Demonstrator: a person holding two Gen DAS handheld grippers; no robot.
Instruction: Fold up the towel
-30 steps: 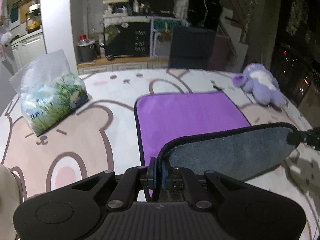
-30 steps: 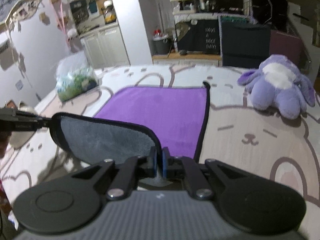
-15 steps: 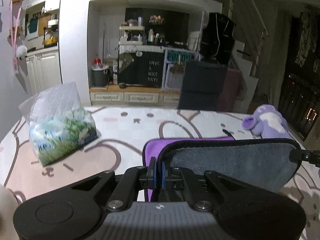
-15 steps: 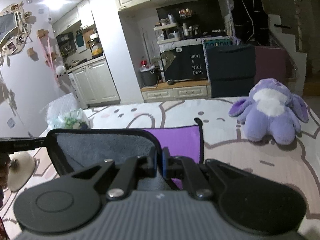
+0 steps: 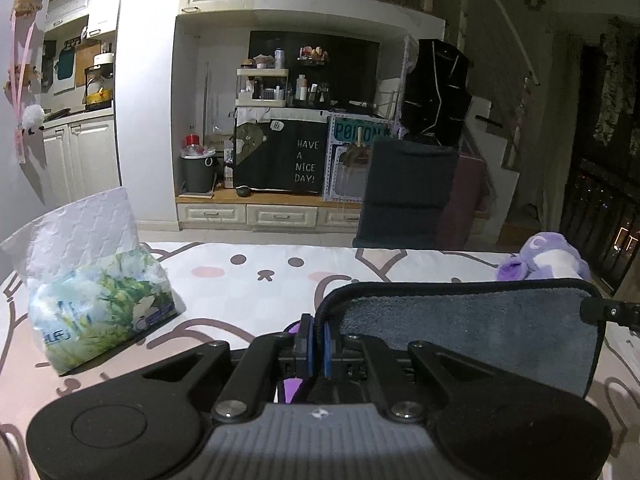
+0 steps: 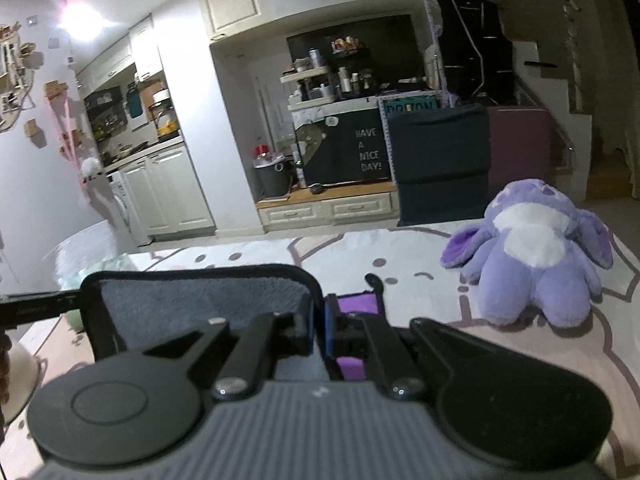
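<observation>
The towel (image 5: pixel 472 328) is purple on one face and grey on the other, with a black hem. My left gripper (image 5: pixel 316 344) is shut on its left corner and my right gripper (image 6: pixel 318 334) is shut on its right corner (image 6: pixel 200 300). The held edge is lifted high and stretched between the two, grey side facing me. Only slivers of the purple face (image 6: pixel 356 306) show below the fingers. The right gripper's tip shows at the right edge of the left wrist view (image 5: pixel 612 312). The rest of the towel is hidden.
A tissue pack (image 5: pixel 92 296) stands on the bear-print table cover (image 5: pixel 256 280) at the left. A purple plush toy (image 6: pixel 532 248) sits at the right. A dark chair (image 5: pixel 408 192) stands beyond the far edge. A white bowl (image 6: pixel 18 372) is at the near left.
Both grippers have risen and moved toward the far edge with the towel's near edge. The grey flap has gone from low over the purple face to upright, hiding most of it.
</observation>
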